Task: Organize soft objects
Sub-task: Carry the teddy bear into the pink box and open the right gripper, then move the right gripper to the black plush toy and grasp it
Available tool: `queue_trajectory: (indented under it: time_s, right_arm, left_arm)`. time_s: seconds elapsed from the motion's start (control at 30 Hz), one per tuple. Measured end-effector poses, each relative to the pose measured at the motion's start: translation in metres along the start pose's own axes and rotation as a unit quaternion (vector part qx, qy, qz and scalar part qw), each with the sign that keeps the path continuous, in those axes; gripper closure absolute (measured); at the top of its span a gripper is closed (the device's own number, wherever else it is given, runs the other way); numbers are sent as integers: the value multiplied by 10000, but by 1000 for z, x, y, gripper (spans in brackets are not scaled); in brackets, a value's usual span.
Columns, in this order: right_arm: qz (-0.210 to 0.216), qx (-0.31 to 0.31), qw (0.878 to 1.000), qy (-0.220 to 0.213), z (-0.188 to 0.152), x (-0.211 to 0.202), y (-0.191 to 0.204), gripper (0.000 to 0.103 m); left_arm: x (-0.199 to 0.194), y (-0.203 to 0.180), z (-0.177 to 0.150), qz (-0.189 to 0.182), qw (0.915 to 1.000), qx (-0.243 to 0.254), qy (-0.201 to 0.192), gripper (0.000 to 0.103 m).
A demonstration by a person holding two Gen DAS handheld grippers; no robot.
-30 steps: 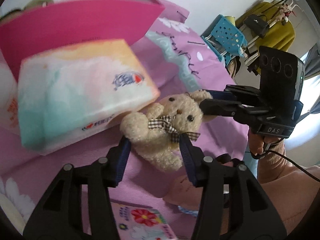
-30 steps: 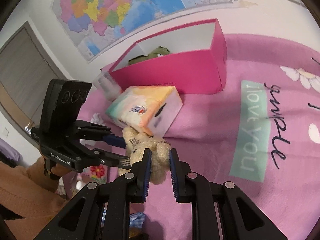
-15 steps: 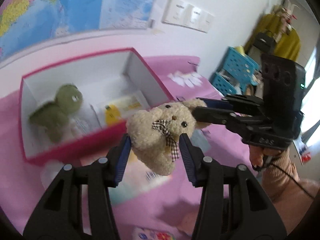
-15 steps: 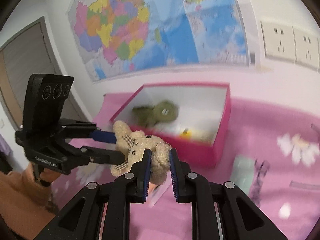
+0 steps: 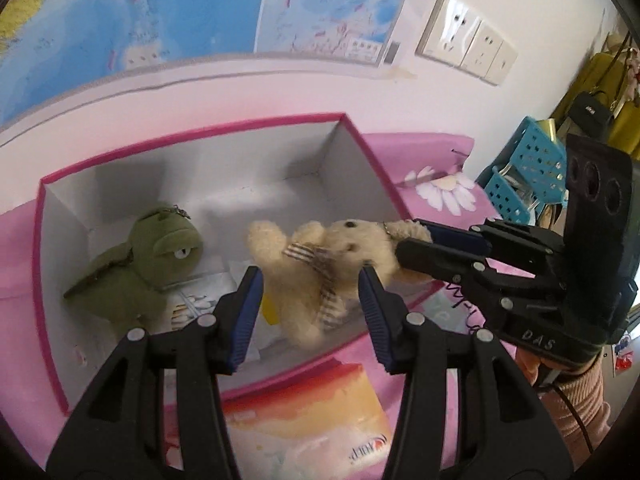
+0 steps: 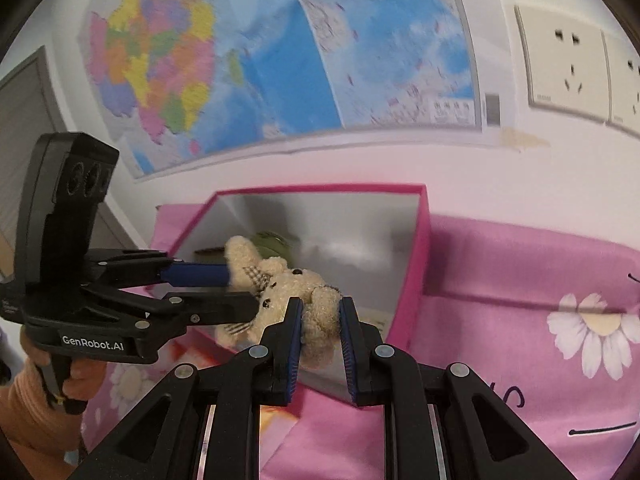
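Note:
A cream teddy bear (image 5: 320, 256) with a checked bow hangs in the air, held from both sides. My left gripper (image 5: 310, 280) is shut on its body. My right gripper (image 6: 320, 305) is shut on one fluffy end of the bear (image 6: 280, 284), by its head. The left wrist view shows the right gripper (image 5: 408, 238) reaching in from the right. The bear hovers over the front wall of a pink box (image 5: 192, 134) with a white inside. A green plush toy (image 5: 148, 256) lies in the box's left part, on some flat packets.
A pastel tissue pack (image 5: 304, 420) lies on the pink bedsheet (image 6: 520, 280) just in front of the box. Behind the box are a wall with a map (image 5: 160, 12) and sockets (image 5: 464, 36). A blue basket (image 5: 524, 176) stands far right.
Both grippers have lifted the bear off the sheet beside the tissue pack and carried it up and forward to the box. The box's inside now fills the view.

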State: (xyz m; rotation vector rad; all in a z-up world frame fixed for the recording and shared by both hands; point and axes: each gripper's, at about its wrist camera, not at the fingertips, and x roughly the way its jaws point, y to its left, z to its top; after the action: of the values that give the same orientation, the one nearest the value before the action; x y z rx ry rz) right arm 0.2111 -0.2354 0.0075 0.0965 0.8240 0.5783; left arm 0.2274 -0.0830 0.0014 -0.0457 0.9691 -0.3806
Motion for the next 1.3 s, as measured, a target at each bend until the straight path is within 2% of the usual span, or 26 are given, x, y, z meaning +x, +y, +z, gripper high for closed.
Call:
queue_trajectory:
  time_s: [0.1, 0.27, 0.43, 0.6, 0.7, 0.9, 0.97, 1.13, 1.3]
  right_arm:
    - [-215, 12, 9997, 83, 0, 8, -1, 79]
    - [-328, 194, 9992, -127, 0, -6, -5, 66]
    - [-320, 117, 9991, -233, -8, -29, -2, 66]
    - [-279, -42, 9995, -172, -20, -42, 4, 66]
    - [-258, 25, 9997, -48, -26, -38, 4, 66]
    - [72, 141, 9999, -28, -45, -49, 12, 65]
    - [194, 143, 9997, 17, -59, -59, 16, 56]
    - [555, 84, 9979, 318, -106, -85, 26, 55]
    - [720, -34, 9935, 886, -164, -103, 37, 53]
  left_arm:
    - [7, -4, 0, 223, 9997, 95, 104, 48]
    - [-1, -8, -10, 197, 9996, 197, 0, 47]
    - [-22, -9, -25, 7, 9996, 217, -206, 47]
    - [-47, -20, -47, -200, 9980, 440, -404, 47]
    - [-61, -24, -60, -329, 9968, 573, -453, 47]
    - [-81, -34, -92, -750, 9928, 837, -405, 46]
    - [-83, -38, -105, -886, 9912, 916, -354, 42]
    - [-84, -49, -142, -1179, 9854, 1223, -98, 41]
    - [-84, -57, -172, -1377, 9807, 1385, 128, 41]
